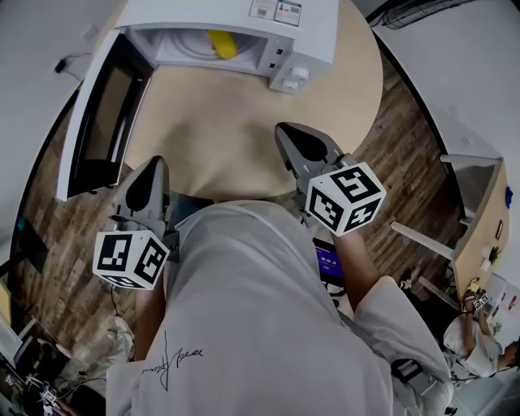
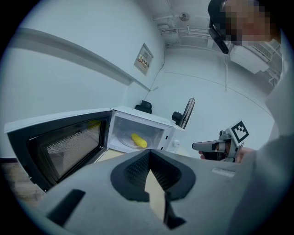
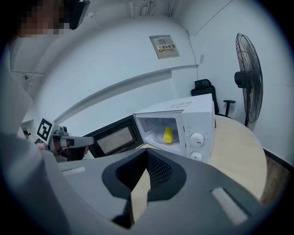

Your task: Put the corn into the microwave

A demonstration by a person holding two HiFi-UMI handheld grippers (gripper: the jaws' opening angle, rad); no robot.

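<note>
The corn (image 1: 221, 45) lies inside the open microwave (image 1: 213, 11) at the frame's top centre, while the left gripper (image 1: 151, 174) and right gripper (image 1: 296, 143), lower down, have their jaws pressed together, empty.

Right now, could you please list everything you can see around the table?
microwave: one, white, on the table, door open
corn: one, yellow, inside the microwave
table: one, light wood, round, under the microwave
fan: one, black, standing beyond the table
chair: one, black, behind the microwave
wall panel: one, pale, on the wall behind
left gripper: one, grey, near the table's front edge, shut, empty
right gripper: one, grey, near the table's front edge, shut, empty
</note>
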